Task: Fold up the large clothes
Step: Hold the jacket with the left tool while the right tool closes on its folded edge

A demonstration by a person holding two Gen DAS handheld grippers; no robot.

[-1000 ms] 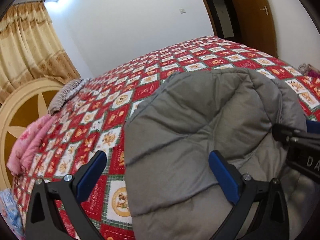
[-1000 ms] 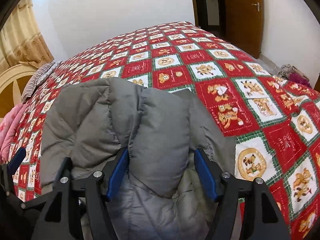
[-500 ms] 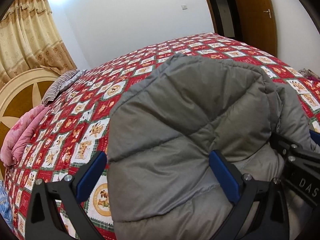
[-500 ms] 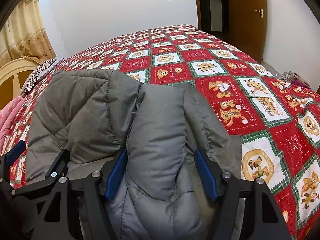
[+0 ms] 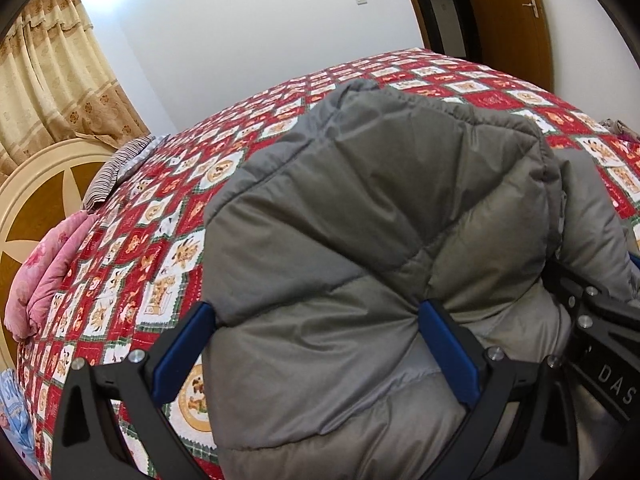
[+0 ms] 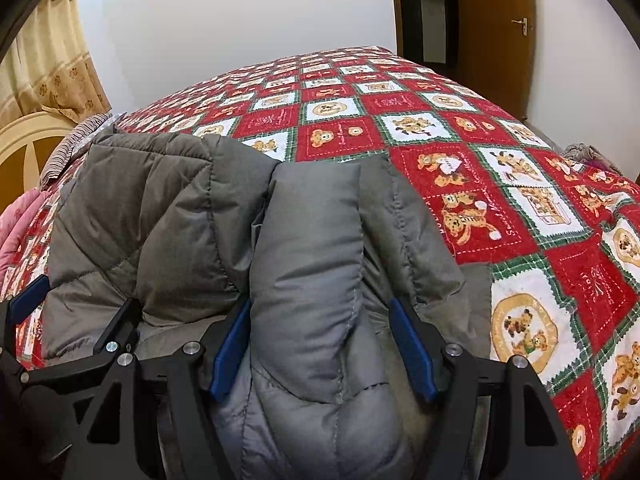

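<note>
A grey puffer jacket (image 5: 360, 208) lies bunched on a bed with a red patchwork quilt (image 5: 168, 220). My left gripper (image 5: 316, 308) stands wide around a thick bulge of it. The right pad dents the fabric and the left pad only meets the jacket's edge, so nothing is clamped. My right gripper (image 6: 320, 304) is shut on a padded fold of the jacket (image 6: 312, 248), which fills the space between its blue pads. The two grippers sit side by side. The right one's black body (image 5: 600, 344) shows at the edge of the left wrist view. What lies under the jacket is hidden.
The quilt (image 6: 520, 200) stretches far ahead and to the right. At the left stand a cream headboard (image 5: 36, 200), a pink pillow (image 5: 44, 272) and a striped pillow (image 5: 120, 168). A wooden door (image 6: 496, 20) and a small heap of clothes (image 6: 588, 156) are at the far right.
Both grippers have sunk a little towards the bed. In the left wrist view the jacket looms larger, and its left edge has closed the gap to the left pad.
</note>
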